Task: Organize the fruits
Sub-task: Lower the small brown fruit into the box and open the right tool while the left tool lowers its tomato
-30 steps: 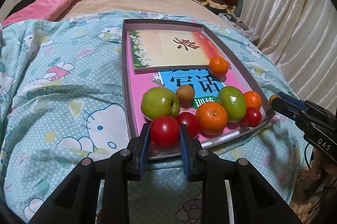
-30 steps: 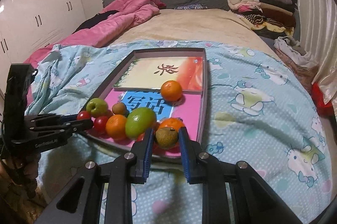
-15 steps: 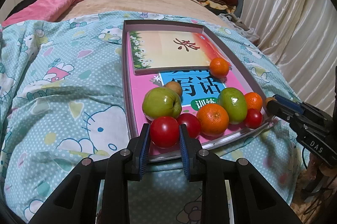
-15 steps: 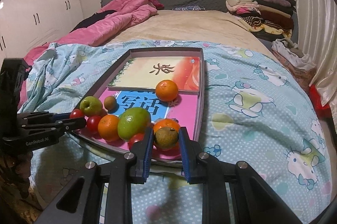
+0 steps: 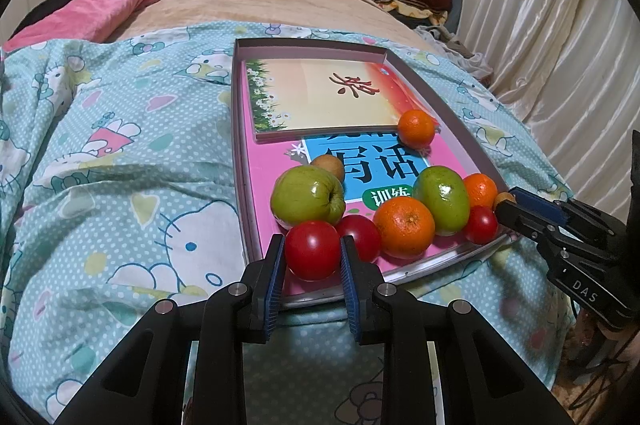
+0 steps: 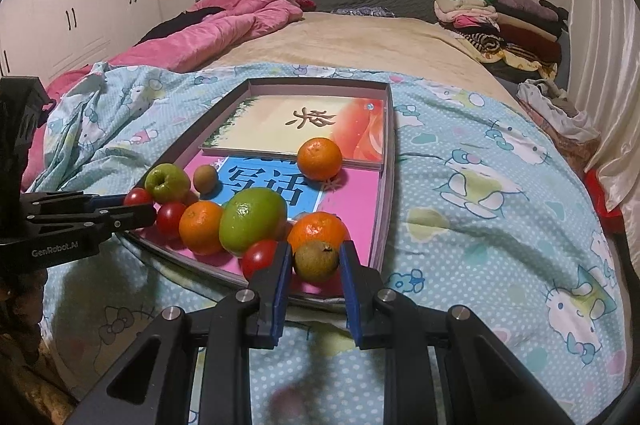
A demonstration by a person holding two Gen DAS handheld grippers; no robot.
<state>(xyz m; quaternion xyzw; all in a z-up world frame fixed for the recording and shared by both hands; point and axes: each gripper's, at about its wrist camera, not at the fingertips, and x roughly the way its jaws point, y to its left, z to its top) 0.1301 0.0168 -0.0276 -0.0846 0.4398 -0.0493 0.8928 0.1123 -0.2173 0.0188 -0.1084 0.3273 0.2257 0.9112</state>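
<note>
Both pairs of tongs loaded at once, low centre of each wrist view. Left tongs (image 5: 312, 261) closed tight on a red tomato (image 5: 312, 250), blue pads pressed against both flanks, right at the near rim of the grey tray (image 5: 239, 129) on the bed. Right tongs (image 6: 314, 265) likewise clamped, this time on a small brown-green fruit (image 6: 316, 260), possibly a kiwi or longan, hard to say which, at the near right end of the tray.

Rest of the fruit huddled along the near edge, lower middle of the left view: green apple (image 5: 307, 200) just behind the gripped tomato, second tomato (image 5: 360, 237) touching it on the right, then an orange (image 5: 404, 227), a second green fruit (image 5: 442, 200), a smaller orange (image 5: 480, 190) and a little tomato (image 5: 480, 225). Another small brown fruit (image 5: 328, 166) behind the apple. 1 lone orange (image 5: 416, 128) further back, against the edge of the books lining the tray.

Step in hand, by the look of it: grasp secured on 2 pieces, lift-out not yet begun, both fruits apparently at tray level. Sorting barely started, with 8 or so pieces unsorted.

Next move: a clean lift clear of the rim, gently, since the neighbours touch and could roll on the slick book covers. Destination not visible anywhere in frame, so grouping by kind within the tray seems likeliest.
</note>
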